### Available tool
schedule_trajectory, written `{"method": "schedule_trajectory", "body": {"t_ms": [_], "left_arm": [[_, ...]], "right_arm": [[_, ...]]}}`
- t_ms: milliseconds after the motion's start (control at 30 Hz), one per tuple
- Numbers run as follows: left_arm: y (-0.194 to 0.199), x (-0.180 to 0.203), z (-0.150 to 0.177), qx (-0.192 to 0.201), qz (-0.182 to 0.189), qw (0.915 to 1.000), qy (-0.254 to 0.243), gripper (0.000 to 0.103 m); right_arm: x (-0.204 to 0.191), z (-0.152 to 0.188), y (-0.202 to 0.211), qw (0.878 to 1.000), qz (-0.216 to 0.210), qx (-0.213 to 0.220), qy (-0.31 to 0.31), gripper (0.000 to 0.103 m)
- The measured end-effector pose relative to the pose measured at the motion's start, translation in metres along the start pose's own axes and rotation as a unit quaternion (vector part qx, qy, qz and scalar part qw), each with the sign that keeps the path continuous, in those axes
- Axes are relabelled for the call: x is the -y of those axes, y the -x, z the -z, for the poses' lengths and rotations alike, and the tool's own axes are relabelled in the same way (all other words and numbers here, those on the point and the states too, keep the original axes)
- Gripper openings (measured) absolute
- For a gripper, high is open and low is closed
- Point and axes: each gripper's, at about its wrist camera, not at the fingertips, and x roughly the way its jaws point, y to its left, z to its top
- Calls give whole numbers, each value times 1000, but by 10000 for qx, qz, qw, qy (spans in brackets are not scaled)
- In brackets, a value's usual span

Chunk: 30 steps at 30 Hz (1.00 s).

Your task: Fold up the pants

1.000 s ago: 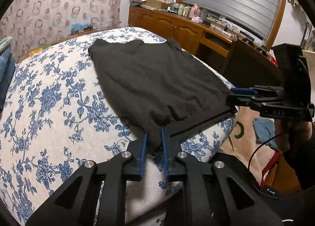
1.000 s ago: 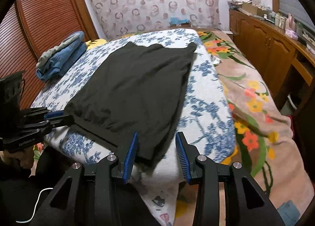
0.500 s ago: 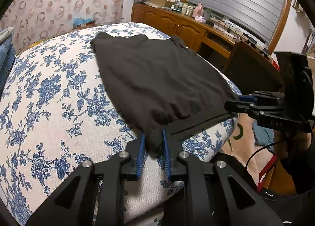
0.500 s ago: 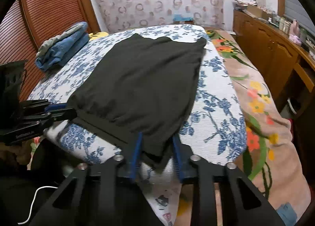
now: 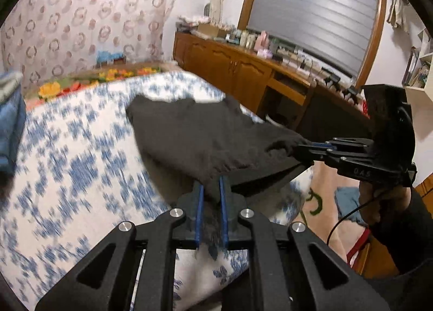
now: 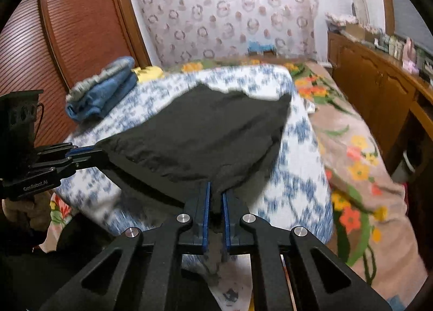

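Left wrist view: left gripper [image 5: 210,189] & right gripper [image 6: 215,197] each pinch a near corner of soft, limp dark grey cloth pants [image 5: 205,135], sagging between, w/ corners looking the best grip

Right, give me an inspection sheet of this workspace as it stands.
Surface: bed with blue floral cover.
Job's things: dark pants, near edge lifted off the bed, far end on it.
Clutter: folded blue clothes at the bed's left side.
Grippers: left gripper shut on one near corner of the pants; right gripper shut on the other.
Cables: thin black cable hangs below the right gripper's handle.
Surroundings: wooden sideboard with bottles, shuttered window, louvred wardrobe, patterned curtain.
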Motion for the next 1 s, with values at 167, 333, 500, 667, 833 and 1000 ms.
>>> {"method": "schedule_trajectory", "body": {"t_ms": [167,333,500,667,833,1000], "left_arm": [[29,-7,-31,431,-89,9990,-37,10],[61,-13,-53,806,-255,9963,-171,10],[93,-16,-60,1038,-363,9937,-203,10],[116,-24,-56,1181,-511,9915,-191,10],[107,-43,-45,1016,-588,9931,-56,10],[77,-72,-30,676,-618,9956,199,10]], "right_arm": [[-12,-30,26,9984,-103,487,251,8],[-30,-54,45,9946,-237,845,557,8],[-49,-66,59,9900,-413,1089,794,8],[-54,-63,54,9870,-620,1112,976,8],[-48,-62,23,9888,-761,796,1005,8],[-43,-64,-19,9906,-850,374,1007,8]]}}
